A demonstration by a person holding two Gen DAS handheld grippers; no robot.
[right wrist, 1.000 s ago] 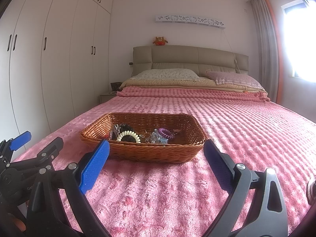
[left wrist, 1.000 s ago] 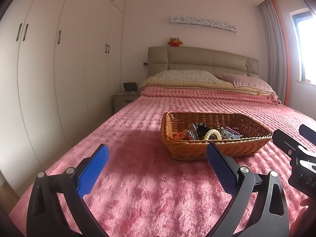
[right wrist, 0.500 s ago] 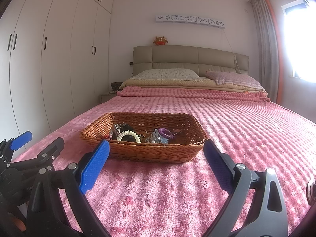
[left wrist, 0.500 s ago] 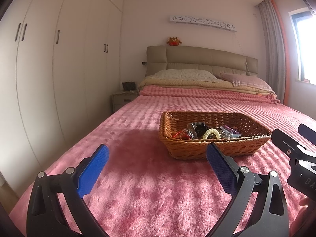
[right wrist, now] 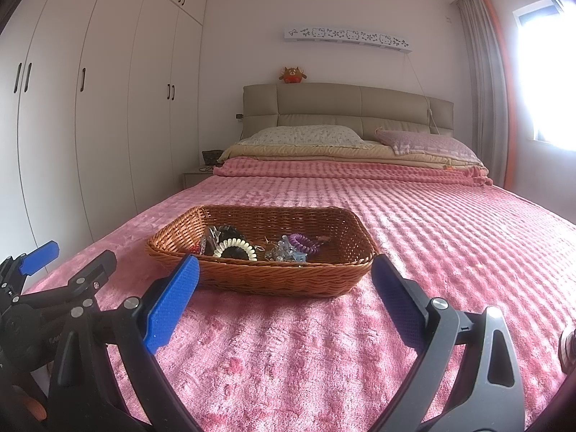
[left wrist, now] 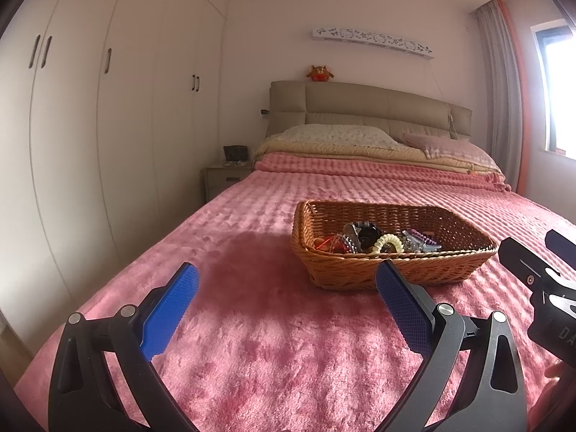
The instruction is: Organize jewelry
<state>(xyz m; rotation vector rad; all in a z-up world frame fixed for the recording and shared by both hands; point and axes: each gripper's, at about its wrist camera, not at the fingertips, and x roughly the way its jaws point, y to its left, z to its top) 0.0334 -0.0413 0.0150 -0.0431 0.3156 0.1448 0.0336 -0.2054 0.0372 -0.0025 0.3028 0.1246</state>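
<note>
A brown wicker basket [left wrist: 360,277] [right wrist: 280,280] sits on the pink bed cover. It holds several hair ties and clips, among them a cream spiral tie [left wrist: 387,241] [right wrist: 234,244] and a purple spiral tie [right wrist: 304,243]. My left gripper [left wrist: 286,280] is open and empty, low over the cover, short of the basket's near left corner. My right gripper [right wrist: 284,273] is open and empty, just in front of the basket's near wall. Each gripper shows at the edge of the other's view.
The pink bed cover [right wrist: 450,237] stretches to pillows [right wrist: 306,135] and a beige headboard [right wrist: 345,104]. White wardrobes [left wrist: 108,126] line the left wall, with a bedside table [left wrist: 225,180]. A curtain and bright window [right wrist: 540,72] are at the right.
Both views have shifted only slightly; the basket sits marginally lower and closer in the left wrist view. Both grippers stay open and empty.
</note>
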